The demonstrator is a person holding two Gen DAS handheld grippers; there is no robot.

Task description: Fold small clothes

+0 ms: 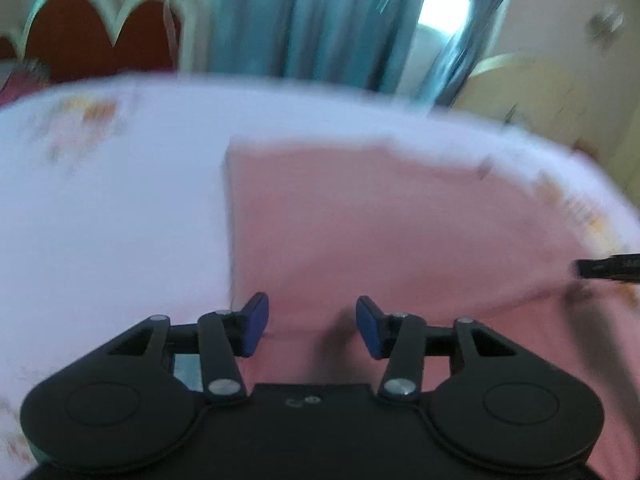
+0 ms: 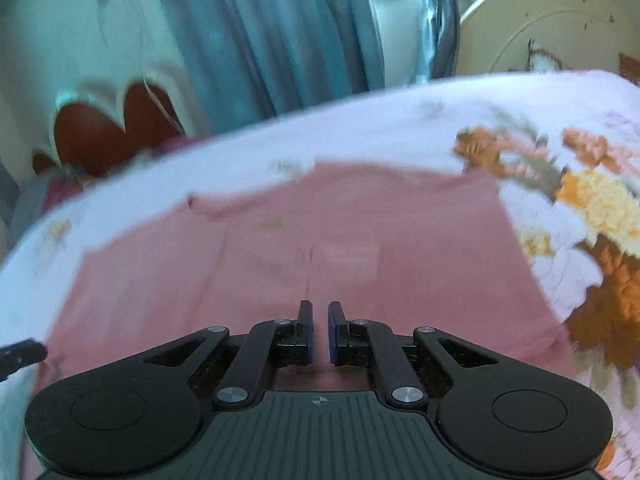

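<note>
Pink cloth (image 2: 304,248) lies spread flat on a white floral sheet (image 2: 580,200), its straight left edge showing in the left wrist view (image 1: 360,220). Left gripper (image 1: 312,326) hovers over the cloth's near part, blue pads spread wide and holding nothing. Right gripper (image 2: 319,330) is over the near edge, fingers nearly together with a thin gap; whether they pinch fabric cannot be told. Teal curtains (image 2: 260,40) hang behind.

Left gripper (image 1: 312,326) jaws spread wide, nothing between; right gripper (image 2: 319,330) jaws nearly closed, narrow gap.
</note>
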